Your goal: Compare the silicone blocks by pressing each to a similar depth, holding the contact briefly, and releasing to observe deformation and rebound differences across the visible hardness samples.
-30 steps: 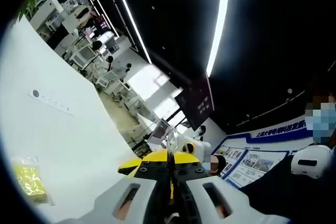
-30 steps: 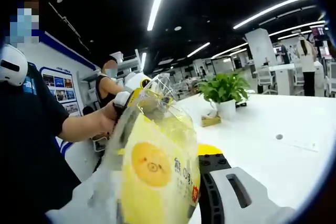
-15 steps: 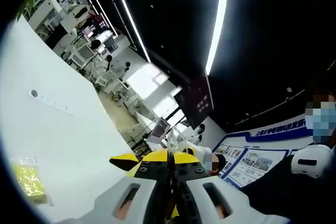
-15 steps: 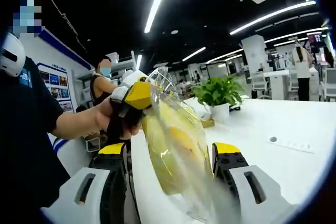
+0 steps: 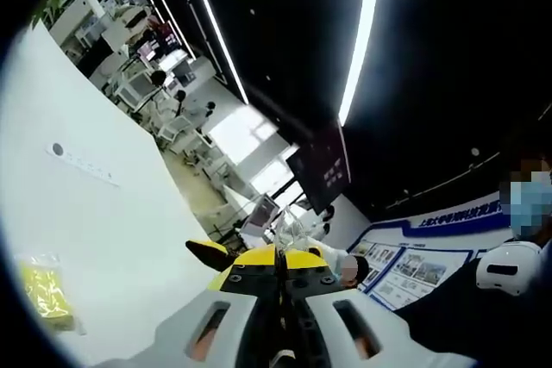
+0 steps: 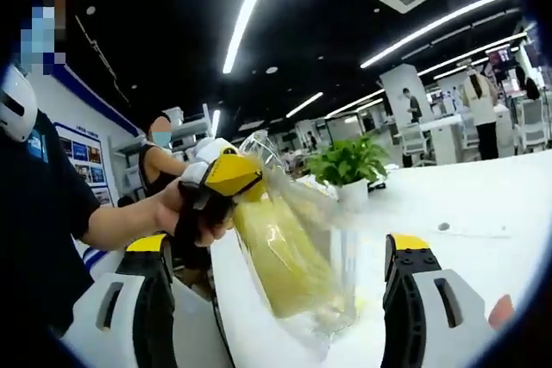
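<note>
A clear plastic bag [image 6: 289, 256] with soft yellow contents hangs over the white table [image 6: 483, 204]. My left gripper [image 6: 231, 174], held in a hand, is shut on the bag's crumpled top. My right gripper [image 6: 278, 246] is open wide, with one jaw on each side of the bag and neither touching it. In the left gripper view, my left gripper [image 5: 279, 258] has its yellow-tipped jaws pressed together, and a wisp of the bag's plastic [image 5: 289, 228] sticks up beyond them. One black and yellow jaw of the right gripper pokes in just to their left.
A second yellow packet [image 5: 41, 292] lies on the white table [image 5: 103, 230] at the lower left. A potted plant [image 6: 345, 161] stands further back on the table. A person in a dark shirt [image 6: 43, 213] is at the left, and another person [image 6: 159, 140] stands behind.
My right gripper's jaws have spread wide apart and come off the bag. The bag now hangs from the left gripper alone, which has stayed shut.
</note>
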The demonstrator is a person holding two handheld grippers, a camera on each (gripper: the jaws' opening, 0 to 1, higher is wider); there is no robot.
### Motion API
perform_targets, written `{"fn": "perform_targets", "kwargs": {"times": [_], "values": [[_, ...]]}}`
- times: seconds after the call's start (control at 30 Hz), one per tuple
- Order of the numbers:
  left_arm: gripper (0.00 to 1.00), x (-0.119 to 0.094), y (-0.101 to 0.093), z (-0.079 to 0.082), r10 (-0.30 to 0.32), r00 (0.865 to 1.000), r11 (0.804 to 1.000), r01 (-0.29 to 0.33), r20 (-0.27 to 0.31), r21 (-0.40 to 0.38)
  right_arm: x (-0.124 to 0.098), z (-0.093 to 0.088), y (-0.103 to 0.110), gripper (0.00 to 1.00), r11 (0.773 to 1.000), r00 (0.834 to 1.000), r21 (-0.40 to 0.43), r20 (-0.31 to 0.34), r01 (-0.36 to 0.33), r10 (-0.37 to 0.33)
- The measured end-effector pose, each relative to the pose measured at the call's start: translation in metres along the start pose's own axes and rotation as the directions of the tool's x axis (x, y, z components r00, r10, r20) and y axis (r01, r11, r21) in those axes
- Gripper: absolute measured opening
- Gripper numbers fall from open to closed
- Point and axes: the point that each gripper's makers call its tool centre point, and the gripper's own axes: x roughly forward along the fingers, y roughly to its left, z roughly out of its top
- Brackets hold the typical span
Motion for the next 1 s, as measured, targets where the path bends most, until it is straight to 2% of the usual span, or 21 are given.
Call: {"fn": "perform_targets", "kwargs": {"times": [0.23, 0.37, 0.47, 0.6, 0.73, 1.0], "values": [[0.00, -0.001, 0.001, -0.001, 0.006, 1.000, 1.000, -0.006, 0.003, -0.005, -0.008, 0.007, -0.002, 0.96, 0.999, 0.998, -0.030, 0.047, 0.038, -0.036], [0.00, -0.001, 0.002, -0.001, 0.009, 1.000, 1.000, -0.009, 0.006, -0.005, -0.018, -0.001, -0.003, 0.96, 0.998, 0.998, -0.009, 0.009, 0.063, -0.063], [0.00, 0.000, 0.004, -0.002, 0.010, 1.000, 1.000, -0.010, 0.005, -0.016, -0.029, -0.004, -0.007, 0.96, 0.991, 0.994, -0.068, -0.002, 0.112, -0.112], [0.00, 0.000, 0.005, -0.005, 0.011, 1.000, 1.000, -0.011, 0.001, -0.021, -0.042, -0.004, -0.006, 0.96, 0.988, 0.991, -0.078, -0.002, 0.137, -0.137], [0.00, 0.003, 0.009, -0.008, 0.012, 1.000, 1.000, -0.012, -0.004, -0.026, -0.059, -0.008, -0.011, 0.96, 0.973, 0.978, -0.114, -0.032, 0.199, -0.204], [0.00, 0.008, 0.016, -0.019, 0.017, 1.000, 0.998, -0.018, -0.009, -0.052, -0.092, -0.008, -0.007, 0.96, 0.958, 0.967, -0.135, -0.011, 0.251, -0.255]]}}
